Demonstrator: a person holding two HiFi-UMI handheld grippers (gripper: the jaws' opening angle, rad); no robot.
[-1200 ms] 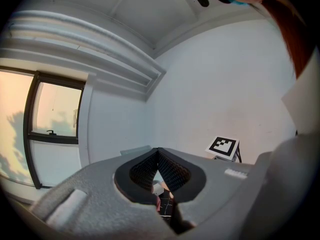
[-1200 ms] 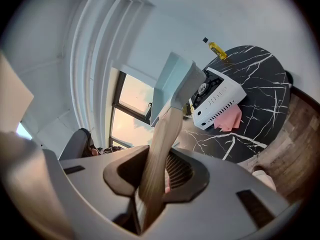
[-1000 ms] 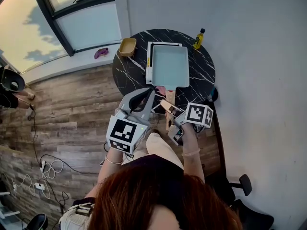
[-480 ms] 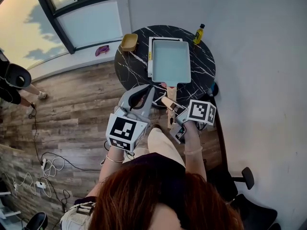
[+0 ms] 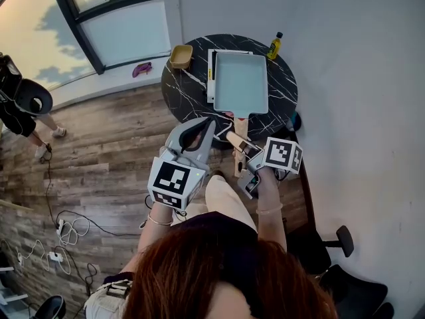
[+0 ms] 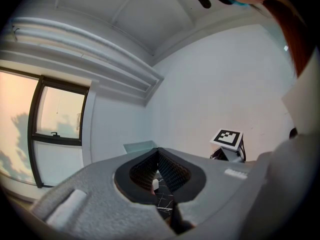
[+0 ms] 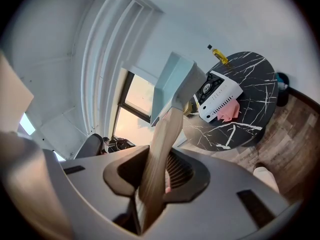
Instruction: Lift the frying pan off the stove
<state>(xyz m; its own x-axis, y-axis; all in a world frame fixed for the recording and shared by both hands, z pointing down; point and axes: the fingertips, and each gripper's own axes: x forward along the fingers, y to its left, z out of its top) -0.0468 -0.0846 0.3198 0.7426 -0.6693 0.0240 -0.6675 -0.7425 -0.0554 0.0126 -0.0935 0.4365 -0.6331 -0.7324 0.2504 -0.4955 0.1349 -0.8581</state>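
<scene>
The pale blue-green rectangular frying pan (image 5: 240,84) hangs over the white stove (image 5: 211,78) on the round black marble table (image 5: 179,95). Its wooden handle (image 5: 239,130) runs back into my right gripper (image 5: 240,145), which is shut on it. In the right gripper view the pan (image 7: 175,81) is raised well clear of the stove (image 7: 222,94), whose burner shows, and the handle (image 7: 160,149) sits between the pads. My left gripper (image 5: 207,126) is just left of the handle, level, its jaws shut and empty. In the left gripper view my left gripper (image 6: 157,156) shows only the table through the slit.
A yellow bowl (image 5: 179,56) and an oil bottle (image 5: 273,45) stand at the table's far edge. A pink cloth (image 7: 227,111) lies by the stove. A person (image 5: 26,98) stands at the left by the window. An office chair (image 5: 345,244) is at the lower right, with cables (image 5: 63,234) on the wooden floor.
Both grippers have drifted slightly right together, the right one carrying the pan. The person at the left has stepped further into view.
</scene>
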